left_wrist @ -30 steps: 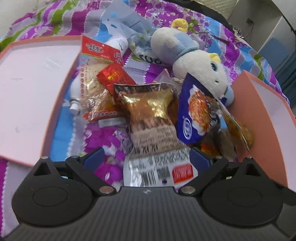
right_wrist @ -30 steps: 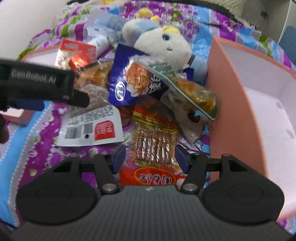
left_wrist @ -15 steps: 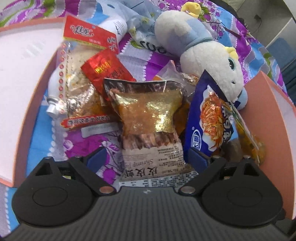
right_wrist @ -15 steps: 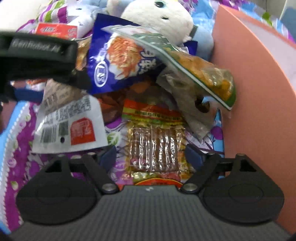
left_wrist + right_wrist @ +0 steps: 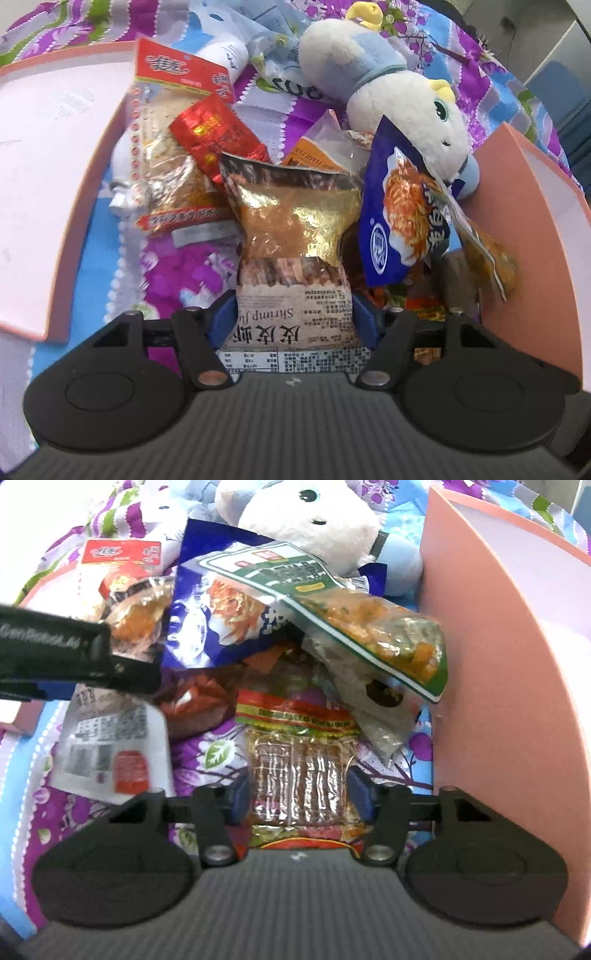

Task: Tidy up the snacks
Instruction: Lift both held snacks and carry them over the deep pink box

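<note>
On a snack-strewn bed, the left gripper [image 5: 293, 317] closes around the bottom edge of a light, crinkly shrimp packet [image 5: 295, 236] while the right gripper [image 5: 299, 790] closes on a slippery sausage pack [image 5: 299, 764], both soft pouches best pinched across their flat sides.

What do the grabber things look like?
Each hand-held gripper is black plastic: a ribbed grey-black body, two round discs, angled link bars with silver pins, and blue finger pads. See the left hand-held gripper and right hand-held gripper. White "GenRobot.AI" lettering marks the left one's side.
</note>
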A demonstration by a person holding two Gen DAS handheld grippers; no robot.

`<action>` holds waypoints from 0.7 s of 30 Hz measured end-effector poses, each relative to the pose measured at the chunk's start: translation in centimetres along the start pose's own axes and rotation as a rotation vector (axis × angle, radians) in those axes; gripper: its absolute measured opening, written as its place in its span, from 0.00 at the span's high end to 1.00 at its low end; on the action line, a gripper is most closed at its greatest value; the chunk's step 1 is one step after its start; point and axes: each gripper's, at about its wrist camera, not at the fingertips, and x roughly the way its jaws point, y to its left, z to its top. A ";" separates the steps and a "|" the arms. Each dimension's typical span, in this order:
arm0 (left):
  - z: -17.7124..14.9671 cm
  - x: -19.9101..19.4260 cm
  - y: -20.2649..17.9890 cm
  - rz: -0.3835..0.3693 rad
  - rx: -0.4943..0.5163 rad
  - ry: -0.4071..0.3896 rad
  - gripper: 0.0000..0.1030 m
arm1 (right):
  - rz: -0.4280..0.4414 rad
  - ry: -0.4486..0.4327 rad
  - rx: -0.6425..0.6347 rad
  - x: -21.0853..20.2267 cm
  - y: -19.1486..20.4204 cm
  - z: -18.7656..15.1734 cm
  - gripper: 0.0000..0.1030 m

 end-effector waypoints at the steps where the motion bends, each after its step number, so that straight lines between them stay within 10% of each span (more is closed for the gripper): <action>1: -0.5 -0.4 0.1 0.005 0.004 -0.006 0.32 | 0.003 -0.005 -0.009 -0.2 0.0 -0.2 0.48; 21: -13.6 -9.3 2.2 0.001 0.035 -0.125 0.34 | 0.028 -0.195 0.065 -7.7 2.9 -8.4 0.49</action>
